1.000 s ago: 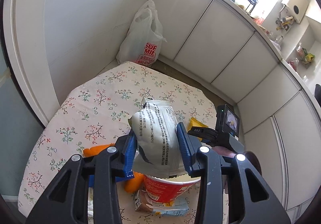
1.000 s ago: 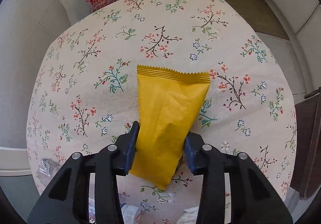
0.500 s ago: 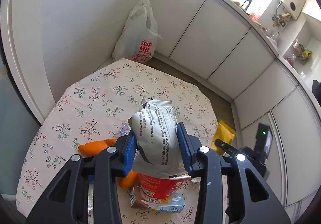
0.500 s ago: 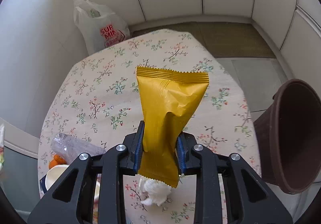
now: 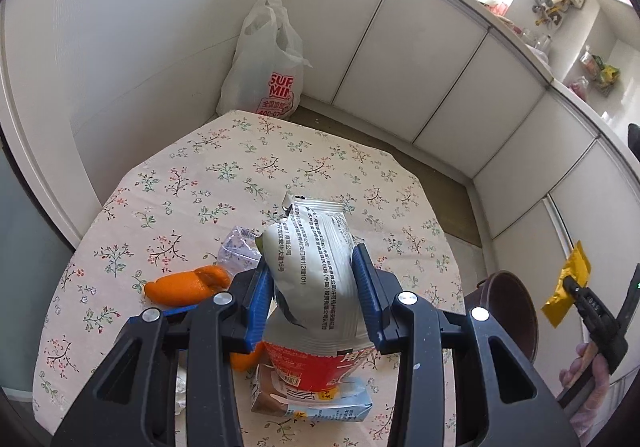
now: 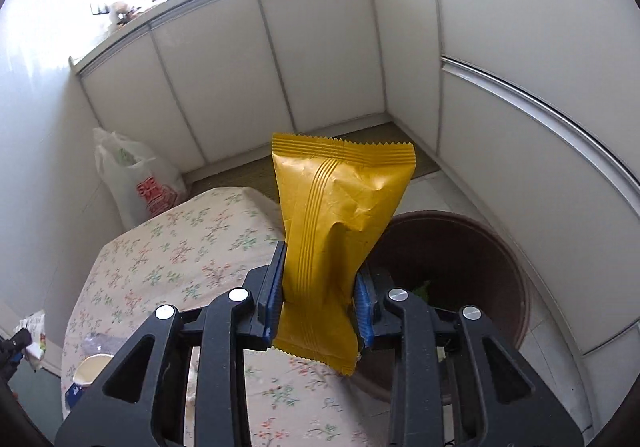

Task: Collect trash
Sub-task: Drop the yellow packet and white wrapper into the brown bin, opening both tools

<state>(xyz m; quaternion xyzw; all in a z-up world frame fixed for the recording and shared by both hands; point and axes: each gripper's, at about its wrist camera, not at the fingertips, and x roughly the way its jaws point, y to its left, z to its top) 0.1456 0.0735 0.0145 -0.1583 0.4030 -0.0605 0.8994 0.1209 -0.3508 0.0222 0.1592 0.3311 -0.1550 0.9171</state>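
Note:
My left gripper (image 5: 313,279) is shut on a white printed snack wrapper (image 5: 316,263) and holds it above the floral table (image 5: 192,183). Under it stand a red cup (image 5: 312,365), a drink carton (image 5: 316,399), orange peel (image 5: 184,287) and a clear plastic wrap (image 5: 240,247). My right gripper (image 6: 320,299) is shut on a yellow snack wrapper (image 6: 336,223), held up in the air just left of the brown trash bin (image 6: 472,271). In the left wrist view the right gripper (image 5: 576,291) with the yellow wrapper (image 5: 568,283) is beside the bin (image 5: 508,307).
A white plastic shopping bag (image 5: 264,67) stands on the floor behind the table, also in the right wrist view (image 6: 136,179). White cabinets (image 5: 400,59) line the room. A paper cup (image 6: 92,367) sits at the table's near left.
My right gripper has lifted the yellow wrapper off the table and swung it right toward the brown bin. My left gripper has risen a little with the white wrapper.

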